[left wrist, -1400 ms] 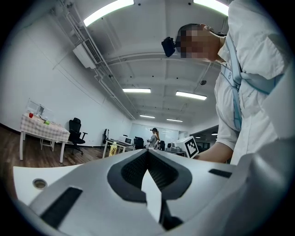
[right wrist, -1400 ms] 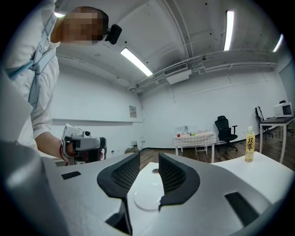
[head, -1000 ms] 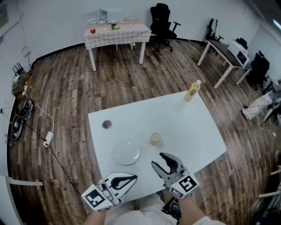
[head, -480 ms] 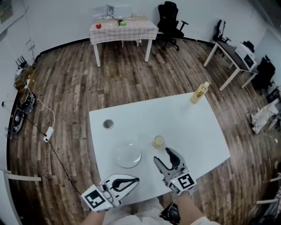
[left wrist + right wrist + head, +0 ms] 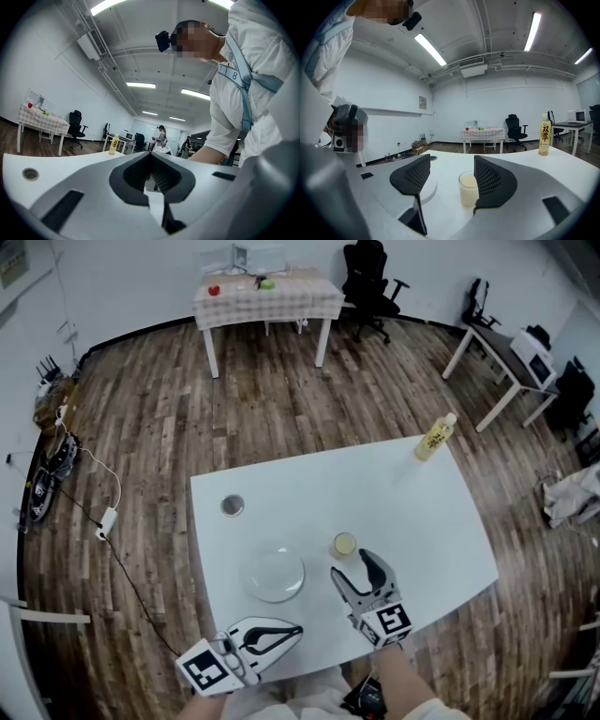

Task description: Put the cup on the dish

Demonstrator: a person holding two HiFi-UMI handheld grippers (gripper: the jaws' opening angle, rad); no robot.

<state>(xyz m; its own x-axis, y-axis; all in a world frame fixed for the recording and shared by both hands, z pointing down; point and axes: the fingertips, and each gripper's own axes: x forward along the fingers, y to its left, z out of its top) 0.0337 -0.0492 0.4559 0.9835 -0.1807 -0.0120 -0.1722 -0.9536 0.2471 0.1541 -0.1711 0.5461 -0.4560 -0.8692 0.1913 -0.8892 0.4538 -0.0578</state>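
A small clear cup of pale liquid stands on the white table. The clear glass dish lies to its left. My right gripper sits just short of the cup, open; its jaws have just been opening and nothing is between them. In the right gripper view the cup stands ahead, partly behind the right finger, and the dish shows past the left finger. My left gripper hovers at the table's near edge, shut and empty. Its closed jaws fill the left gripper view.
A yellow-labelled bottle stands at the table's far right corner. A small round grey disc sits at the far left of the table. Beyond it are wooden floor, a checked-cloth table and office chairs.
My right gripper has moved forward and down toward the cup, and its jaws stand wider apart. The left gripper has hardly shifted.
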